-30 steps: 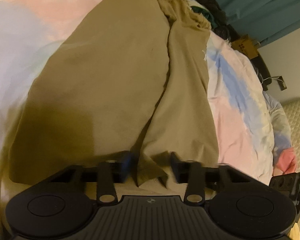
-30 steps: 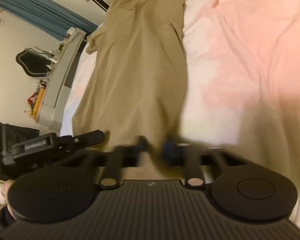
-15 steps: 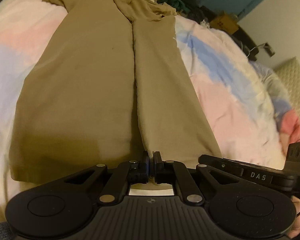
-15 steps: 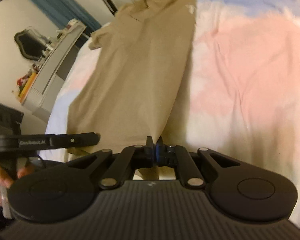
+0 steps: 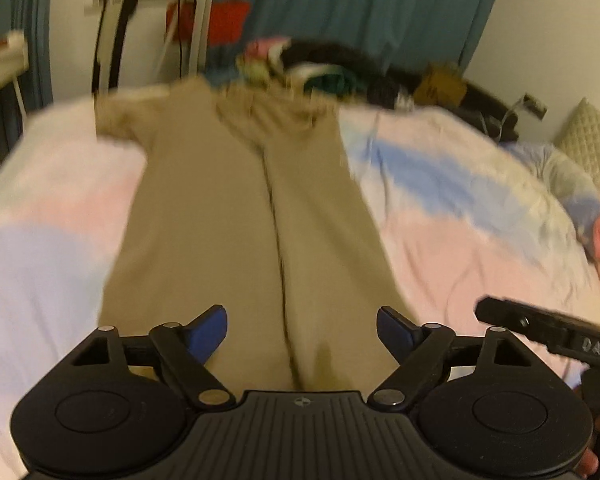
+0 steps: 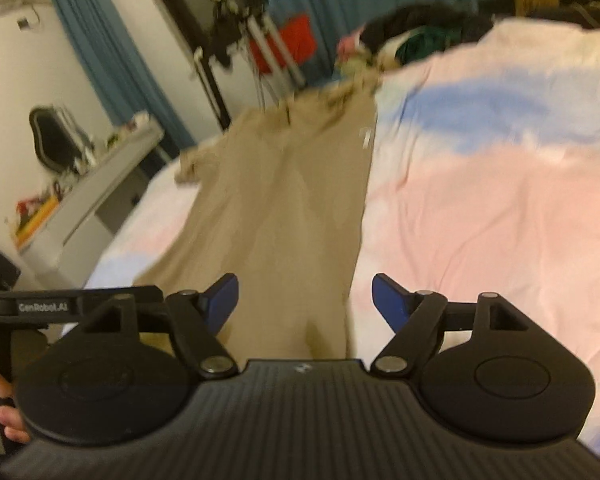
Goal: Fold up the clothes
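Note:
A khaki garment (image 5: 236, 216) lies stretched out lengthwise on the bed, its near hem under both grippers; a long fold line runs down its middle. It also shows in the right wrist view (image 6: 284, 208). My left gripper (image 5: 302, 330) is open and empty above the near hem. My right gripper (image 6: 304, 298) is open and empty above the garment's right near edge. The far end of the garment is bunched and blurred.
The bed cover (image 5: 452, 232) is pink, blue and white. A pile of other clothes (image 5: 320, 68) lies at the far end. A teal curtain (image 5: 360, 4), a stand and a desk (image 6: 100, 184) stand beyond the bed. The other gripper's body (image 5: 548, 332) is at the right.
Both grippers were shut on the garment's near hem half a second ago; both have opened and let it go, and they have lifted and tilted up.

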`<action>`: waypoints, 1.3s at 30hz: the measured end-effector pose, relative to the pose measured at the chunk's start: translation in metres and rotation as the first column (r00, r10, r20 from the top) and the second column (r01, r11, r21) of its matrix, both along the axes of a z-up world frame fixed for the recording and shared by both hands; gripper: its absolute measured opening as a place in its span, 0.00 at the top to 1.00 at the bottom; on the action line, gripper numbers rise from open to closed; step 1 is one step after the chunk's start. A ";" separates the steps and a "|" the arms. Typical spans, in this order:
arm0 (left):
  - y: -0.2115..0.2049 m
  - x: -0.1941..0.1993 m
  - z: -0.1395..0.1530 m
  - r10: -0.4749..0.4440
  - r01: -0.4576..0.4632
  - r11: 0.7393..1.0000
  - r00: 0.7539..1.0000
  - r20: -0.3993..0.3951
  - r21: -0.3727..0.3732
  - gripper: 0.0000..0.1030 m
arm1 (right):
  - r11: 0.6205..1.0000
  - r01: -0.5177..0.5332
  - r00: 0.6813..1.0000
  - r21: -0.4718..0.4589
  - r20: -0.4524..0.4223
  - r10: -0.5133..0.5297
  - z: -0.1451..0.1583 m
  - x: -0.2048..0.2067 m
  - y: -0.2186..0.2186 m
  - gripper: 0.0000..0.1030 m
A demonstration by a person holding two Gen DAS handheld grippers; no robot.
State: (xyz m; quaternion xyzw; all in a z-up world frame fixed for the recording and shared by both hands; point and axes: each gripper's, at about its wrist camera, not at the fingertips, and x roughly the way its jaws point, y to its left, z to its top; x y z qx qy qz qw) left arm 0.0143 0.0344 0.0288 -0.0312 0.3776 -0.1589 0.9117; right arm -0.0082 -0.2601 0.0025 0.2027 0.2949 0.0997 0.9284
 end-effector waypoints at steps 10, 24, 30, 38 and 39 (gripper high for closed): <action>-0.033 0.068 0.033 0.098 -0.099 0.995 0.969 0.226 -0.005 0.02 | 0.995 -0.049 0.988 0.089 0.154 0.035 0.045 0.115 -0.020 0.36; 0.021 0.144 -0.050 0.249 -0.264 0.964 0.946 0.208 0.045 0.02 | 0.963 -0.260 0.956 -0.066 0.123 0.266 -0.050 0.372 0.112 0.42; 0.053 0.170 -0.079 0.325 -0.327 0.945 0.943 0.068 0.017 0.04 | 0.955 -0.252 0.961 -0.159 0.073 0.266 -0.079 0.416 0.152 0.75; 0.067 0.161 -0.069 0.339 -0.339 0.941 0.939 0.065 -0.019 0.03 | 0.914 -0.289 0.941 -0.285 0.089 0.326 -0.072 0.399 0.174 0.91; 0.066 0.163 -0.067 0.342 -0.341 0.940 0.937 0.071 -0.019 0.03 | 0.913 -0.288 0.942 -0.288 0.087 0.325 -0.070 0.395 0.175 0.91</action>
